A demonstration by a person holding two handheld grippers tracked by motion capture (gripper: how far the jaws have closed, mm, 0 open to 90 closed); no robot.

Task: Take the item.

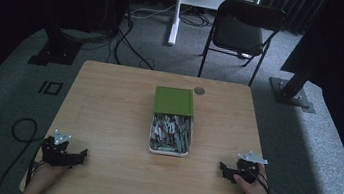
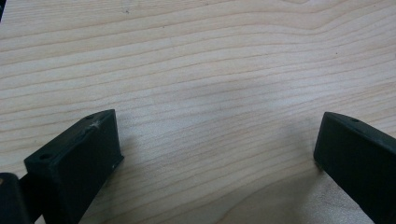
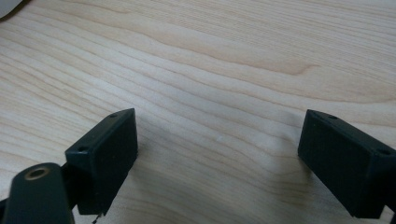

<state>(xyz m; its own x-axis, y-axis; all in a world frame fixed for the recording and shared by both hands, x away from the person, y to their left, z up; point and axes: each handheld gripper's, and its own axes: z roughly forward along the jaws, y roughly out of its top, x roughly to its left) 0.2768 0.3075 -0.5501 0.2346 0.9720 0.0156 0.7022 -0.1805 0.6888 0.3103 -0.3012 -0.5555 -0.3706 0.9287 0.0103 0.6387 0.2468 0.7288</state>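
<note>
My left gripper (image 1: 83,154) and right gripper (image 1: 222,167) rested wide apart and empty on the table (image 1: 109,99), jaws aimed inward. The box (image 1: 170,133) lay between them and farther from me, long axis running away, about equally near both. Its grey contents were too small to identify.

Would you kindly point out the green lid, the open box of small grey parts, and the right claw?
green lid (image 1: 174,101), high view, middle of its top.
box (image 1: 168,150), high view, its near white rim.
right claw (image 1: 224,169), high view, between its fingertips.
</note>
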